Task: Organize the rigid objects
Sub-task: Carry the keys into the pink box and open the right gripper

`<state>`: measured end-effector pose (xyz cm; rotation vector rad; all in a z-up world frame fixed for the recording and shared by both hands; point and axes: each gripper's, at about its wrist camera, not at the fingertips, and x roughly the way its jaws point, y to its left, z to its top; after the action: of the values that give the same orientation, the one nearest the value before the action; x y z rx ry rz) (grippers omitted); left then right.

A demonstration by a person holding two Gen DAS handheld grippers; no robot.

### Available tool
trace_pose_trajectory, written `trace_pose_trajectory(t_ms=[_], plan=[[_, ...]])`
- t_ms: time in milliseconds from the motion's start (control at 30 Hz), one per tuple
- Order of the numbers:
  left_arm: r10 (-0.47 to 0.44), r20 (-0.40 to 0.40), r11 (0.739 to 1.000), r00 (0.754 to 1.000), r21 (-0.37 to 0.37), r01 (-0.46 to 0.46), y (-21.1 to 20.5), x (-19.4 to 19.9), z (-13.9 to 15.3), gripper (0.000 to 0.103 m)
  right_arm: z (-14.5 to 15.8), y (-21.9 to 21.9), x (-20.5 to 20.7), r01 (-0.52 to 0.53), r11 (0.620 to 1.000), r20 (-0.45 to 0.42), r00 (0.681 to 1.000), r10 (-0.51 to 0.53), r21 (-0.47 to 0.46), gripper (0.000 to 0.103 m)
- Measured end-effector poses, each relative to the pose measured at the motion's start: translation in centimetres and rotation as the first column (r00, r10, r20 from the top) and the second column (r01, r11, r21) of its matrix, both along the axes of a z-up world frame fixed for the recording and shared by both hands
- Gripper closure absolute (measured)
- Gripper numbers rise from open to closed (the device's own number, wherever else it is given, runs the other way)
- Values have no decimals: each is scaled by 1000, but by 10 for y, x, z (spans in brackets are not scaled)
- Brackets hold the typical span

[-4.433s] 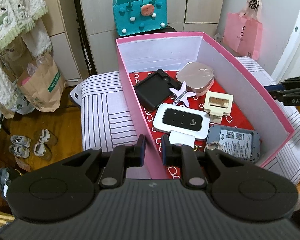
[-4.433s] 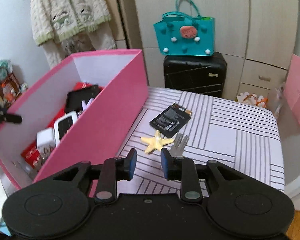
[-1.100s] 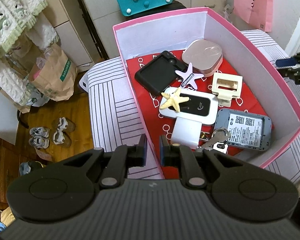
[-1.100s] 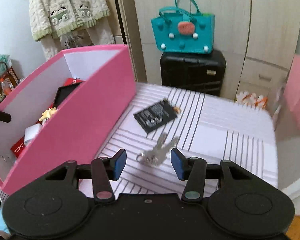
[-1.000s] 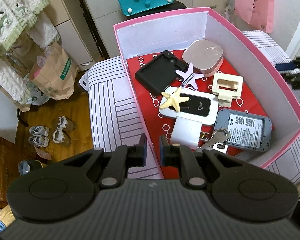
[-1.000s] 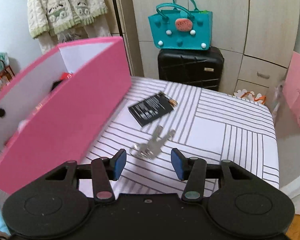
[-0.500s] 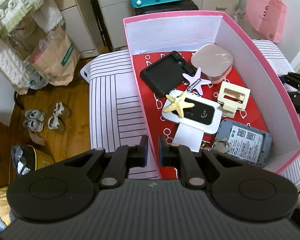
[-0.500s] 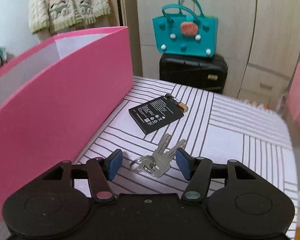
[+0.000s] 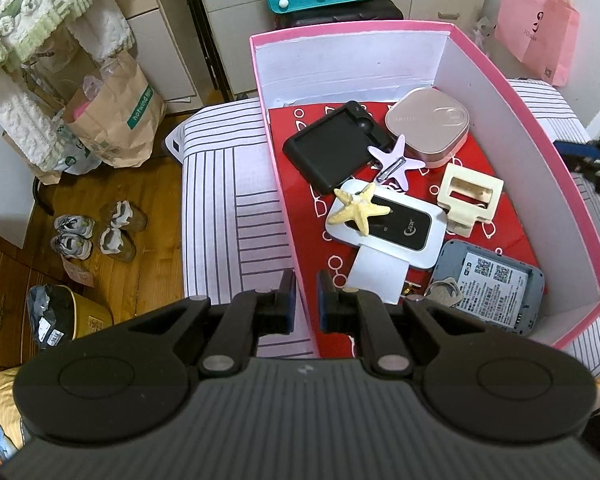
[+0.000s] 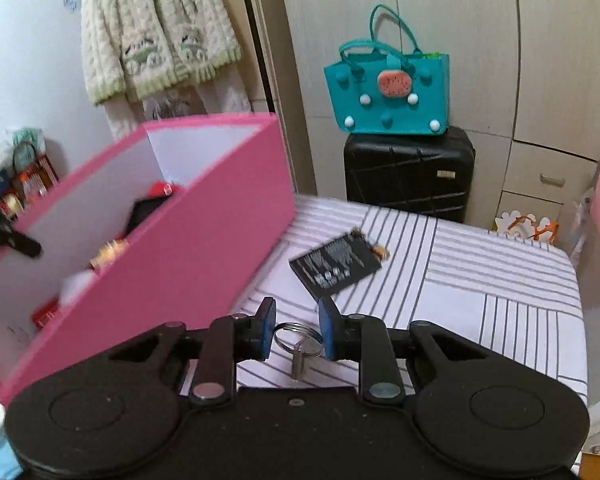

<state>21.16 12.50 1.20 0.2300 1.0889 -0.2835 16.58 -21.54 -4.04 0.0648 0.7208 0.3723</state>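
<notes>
1. Right gripper (image 10: pixel 296 334) pinching the key ring (image 10: pixel 299 338) between its blue pads, keys hanging down over the striped cloth (image 10: pixel 480 280).
2. Left gripper (image 9: pixel 305 300) nearly closed, clamped on the near wall of the pink box (image 9: pixel 576 216).
3. Inside the box: yellow starfish (image 9: pixel 358 212) on a white router (image 9: pixel 392 228), purple starfish (image 9: pixel 398 160) (with a clip), black case (image 9: pixel 332 148).
4. Black battery (image 10: pixel 336 266) flat on the cloth, beside the box.

We note motion blur over the pink box (image 10: pixel 188 248) and black battery (image 10: pixel 336 266) in the right wrist view. The key ring (image 10: pixel 298 340) is partly hidden behind the right gripper (image 10: pixel 296 334); key blades unreadable. The white charger (image 9: pixel 380 276) is partly covered.
</notes>
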Motion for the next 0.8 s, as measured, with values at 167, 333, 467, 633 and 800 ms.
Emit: trace_pose_trajectory(t_ms=[167, 333, 467, 633, 800], plan=[[0, 5, 1000, 1000, -2, 0, 1, -1, 0, 93, 39, -2, -3, -26, 997, 28, 999, 25, 68, 76], [12, 21, 1000, 1000, -12, -12, 2, -4, 0, 93, 88, 18, -5, -110, 989, 76, 992, 103, 95, 76], [6, 32, 1000, 999, -6, -6, 2, -6, 0, 93, 109, 44, -6, -216, 967, 61, 976, 210, 132, 76], [12, 28, 1000, 1000, -18, -11, 4, -5, 0, 93, 104, 87, 6, -348, 922, 9, 936, 352, 172, 76], [20, 21, 999, 1000, -26, -19, 4, -4, -1, 93, 79, 122, 18, -408, 895, -49, 905, 422, 180, 76]])
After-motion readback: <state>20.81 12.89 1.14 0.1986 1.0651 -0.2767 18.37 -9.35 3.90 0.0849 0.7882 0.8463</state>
